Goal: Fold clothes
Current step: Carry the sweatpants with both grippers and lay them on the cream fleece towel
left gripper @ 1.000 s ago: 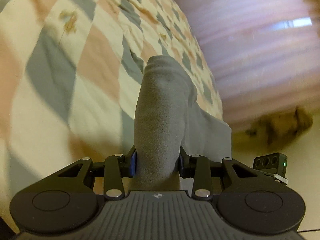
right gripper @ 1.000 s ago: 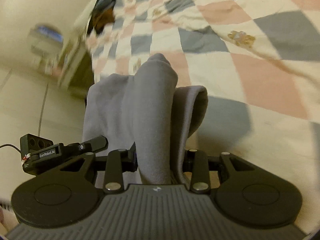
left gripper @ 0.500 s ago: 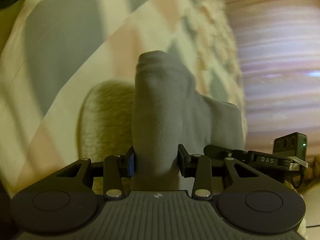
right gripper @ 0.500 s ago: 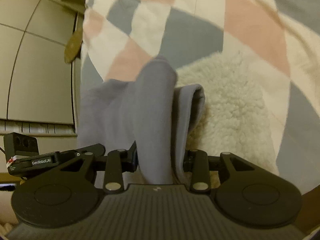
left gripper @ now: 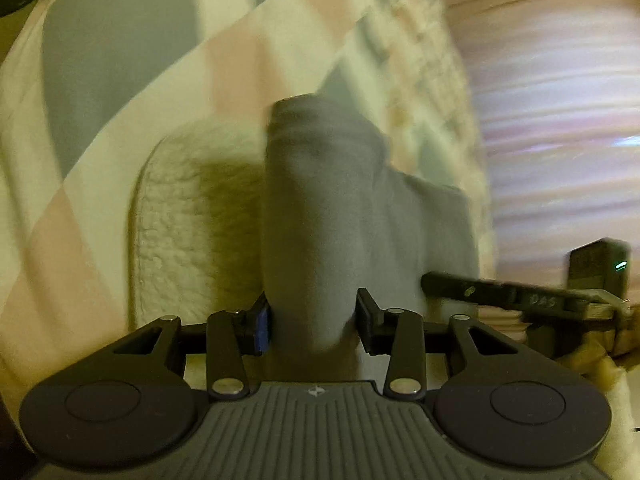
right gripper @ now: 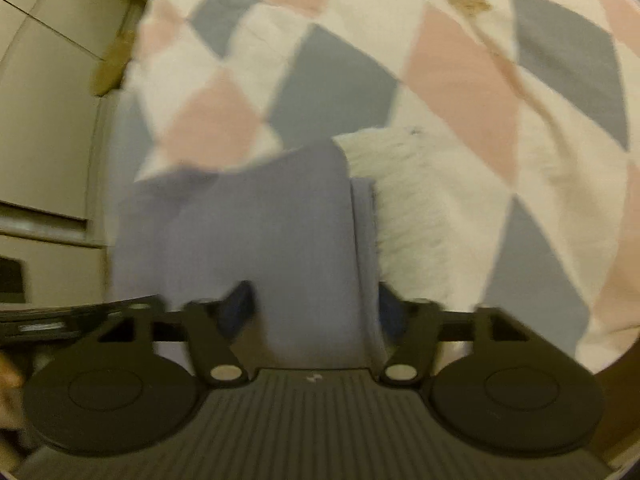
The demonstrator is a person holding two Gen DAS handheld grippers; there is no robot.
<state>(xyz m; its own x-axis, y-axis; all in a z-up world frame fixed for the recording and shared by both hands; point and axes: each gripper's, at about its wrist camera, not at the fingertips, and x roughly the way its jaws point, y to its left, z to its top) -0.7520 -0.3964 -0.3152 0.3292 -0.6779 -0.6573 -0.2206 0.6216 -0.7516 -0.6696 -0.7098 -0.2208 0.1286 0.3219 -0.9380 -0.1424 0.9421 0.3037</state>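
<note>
A grey garment [left gripper: 320, 216] is bunched between the jaws of my left gripper [left gripper: 314, 324], which is shut on it. The same grey garment [right gripper: 280, 232] runs through my right gripper [right gripper: 316, 312]; its jaws stand wider apart than before and the cloth lies slack between them, so the right gripper is open. A white fluffy garment [left gripper: 188, 216] lies under the grey one on the bed and shows in the right wrist view [right gripper: 424, 216] too. The right gripper's body [left gripper: 520, 296] shows at the right of the left view.
A quilt of pink, grey and white diamonds [right gripper: 460, 80] covers the bed beneath both garments. The bed's edge and a pale tiled floor [right gripper: 52, 80] lie at the left of the right wrist view. A blurred curtain or wall [left gripper: 560, 120] is at the right of the left view.
Both grippers have come down with the grey garment over the white fluffy one. The right gripper's jaws have spread and the grey cloth has flattened out.
</note>
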